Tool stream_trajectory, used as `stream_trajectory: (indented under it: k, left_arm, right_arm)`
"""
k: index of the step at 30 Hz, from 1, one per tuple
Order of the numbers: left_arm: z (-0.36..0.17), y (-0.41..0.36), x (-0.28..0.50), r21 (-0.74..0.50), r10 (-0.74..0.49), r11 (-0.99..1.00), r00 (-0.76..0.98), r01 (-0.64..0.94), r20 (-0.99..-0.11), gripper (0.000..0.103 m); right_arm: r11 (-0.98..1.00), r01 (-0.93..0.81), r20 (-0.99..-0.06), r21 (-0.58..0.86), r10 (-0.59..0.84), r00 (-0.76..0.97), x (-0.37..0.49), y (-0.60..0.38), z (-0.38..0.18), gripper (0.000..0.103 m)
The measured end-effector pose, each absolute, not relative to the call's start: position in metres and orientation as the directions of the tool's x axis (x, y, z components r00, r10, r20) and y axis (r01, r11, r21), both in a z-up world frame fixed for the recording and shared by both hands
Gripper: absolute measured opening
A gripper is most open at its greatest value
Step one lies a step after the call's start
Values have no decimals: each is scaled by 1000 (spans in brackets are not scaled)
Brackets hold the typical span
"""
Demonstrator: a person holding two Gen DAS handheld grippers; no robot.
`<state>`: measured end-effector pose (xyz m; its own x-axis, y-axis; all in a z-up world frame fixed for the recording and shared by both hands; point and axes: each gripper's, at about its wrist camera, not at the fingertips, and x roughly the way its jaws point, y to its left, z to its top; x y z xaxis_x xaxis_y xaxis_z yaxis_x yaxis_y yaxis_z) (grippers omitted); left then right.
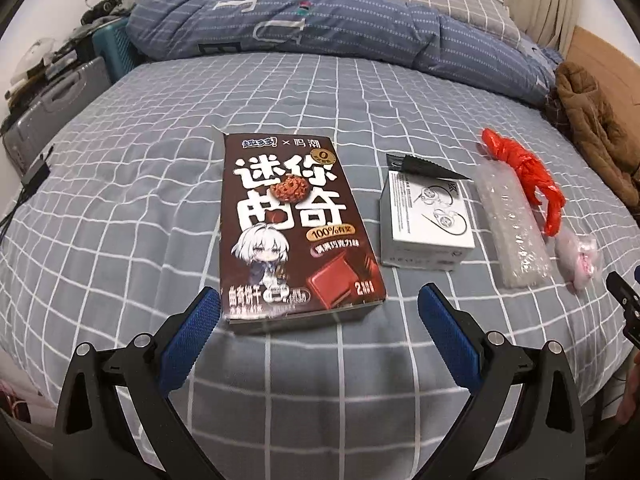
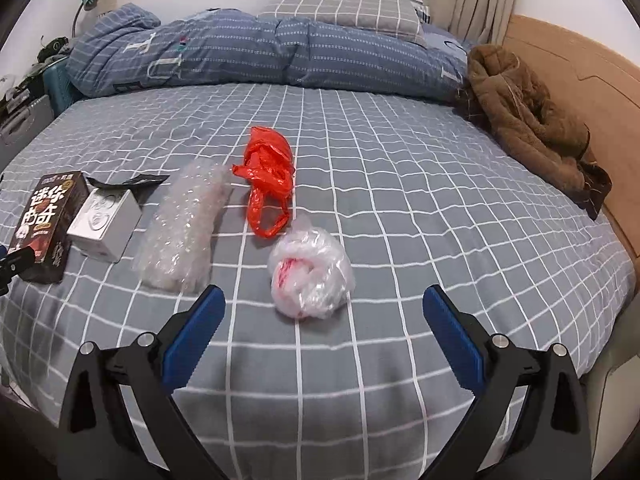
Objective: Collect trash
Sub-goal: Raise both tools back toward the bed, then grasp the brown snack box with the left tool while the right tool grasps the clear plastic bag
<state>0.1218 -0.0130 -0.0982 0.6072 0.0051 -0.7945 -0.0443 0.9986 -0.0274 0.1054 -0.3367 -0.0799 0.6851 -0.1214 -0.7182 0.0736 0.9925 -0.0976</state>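
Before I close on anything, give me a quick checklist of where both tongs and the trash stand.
1. Left tongs open, empty: ok.
2. Right tongs open, empty: ok.
3. Cookie box lies flat just ahead of the left tongs: ok.
4. Crumpled clear bag ahead of the right tongs, apart from red bag: ok.
5. Bubble wrap and white box untouched: ok.
6. Trash bin in view: not ok.

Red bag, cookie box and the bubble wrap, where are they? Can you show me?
Red bag (image 2: 267, 172): right wrist view, on its crumpled middle.
Cookie box (image 1: 298, 216): left wrist view, on the printed front face.
Bubble wrap (image 2: 182, 226): right wrist view, on the middle of the roll.
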Motion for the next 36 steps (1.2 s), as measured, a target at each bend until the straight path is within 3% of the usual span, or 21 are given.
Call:
stream_trajectory:
  k: [12,24,30,36]
  left_arm:
    - [-111,-12,151,48,95,994,585,-95,-806,98]
    - [-124,-21,165,86,132,991,561,-107,-817,97]
    - [-124,-17,165,70,119,992,582,-107,-805,94]
    - [-119,-16,159,56,94,995,598,-83,-796,93]
  right_arm:
    - [991,99,-766,-89,-132,630,137,-340,-102,90]
    - [992,109,-799,-70,-121,589,149,-339,-115,70]
    - [994,78,-821,-77,-107,561,153,-334,-122,37]
    - [995,70,-812,-72,-99,575,150,-332,-118,32]
